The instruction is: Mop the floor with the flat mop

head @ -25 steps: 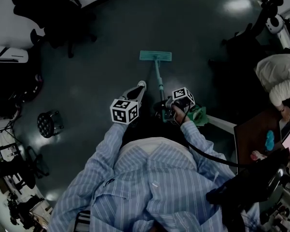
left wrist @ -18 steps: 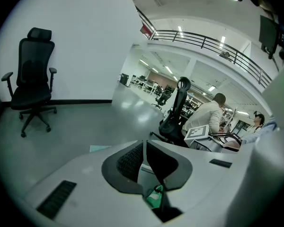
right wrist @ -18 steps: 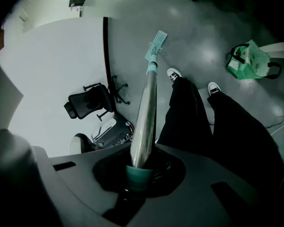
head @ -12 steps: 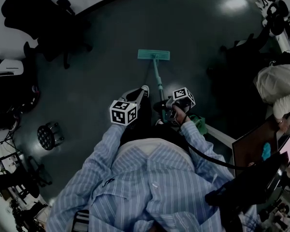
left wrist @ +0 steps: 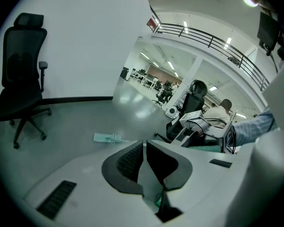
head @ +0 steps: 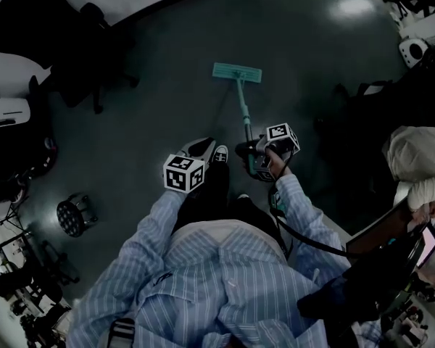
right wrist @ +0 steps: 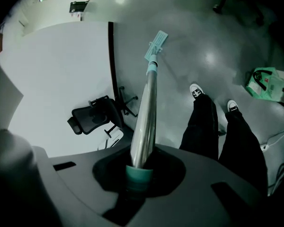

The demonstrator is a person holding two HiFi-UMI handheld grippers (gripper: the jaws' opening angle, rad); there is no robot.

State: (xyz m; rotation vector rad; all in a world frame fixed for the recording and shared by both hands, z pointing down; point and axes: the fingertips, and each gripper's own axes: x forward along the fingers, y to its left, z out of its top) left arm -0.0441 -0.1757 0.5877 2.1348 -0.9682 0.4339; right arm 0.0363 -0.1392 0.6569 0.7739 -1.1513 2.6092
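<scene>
The flat mop has a teal head [head: 237,72] lying flat on the dark floor ahead of me, and its pole [head: 244,114] slants back to my right gripper [head: 258,158]. That gripper is shut on the pole just above the teal collar [right wrist: 140,174]; the shiny pole [right wrist: 146,103] runs from its jaws out to the mop head [right wrist: 156,44]. My left gripper [head: 203,147] hovers to the left of the pole, apart from it, with its jaws shut on nothing [left wrist: 145,145]. The mop head [left wrist: 106,138] lies on the floor beyond it.
A black office chair [head: 51,42] stands by the white wall at far left. A small round stool [head: 74,214] is at left. A seated person [head: 417,169] and a desk crowd the right side. My shoes [right wrist: 195,91] stand beside the pole; a green bag [right wrist: 265,83] lies behind.
The mop head has slid a little right and farther away over the floor, the right gripper going along on the pole. The person has stepped forward. The left gripper has hardly moved.
</scene>
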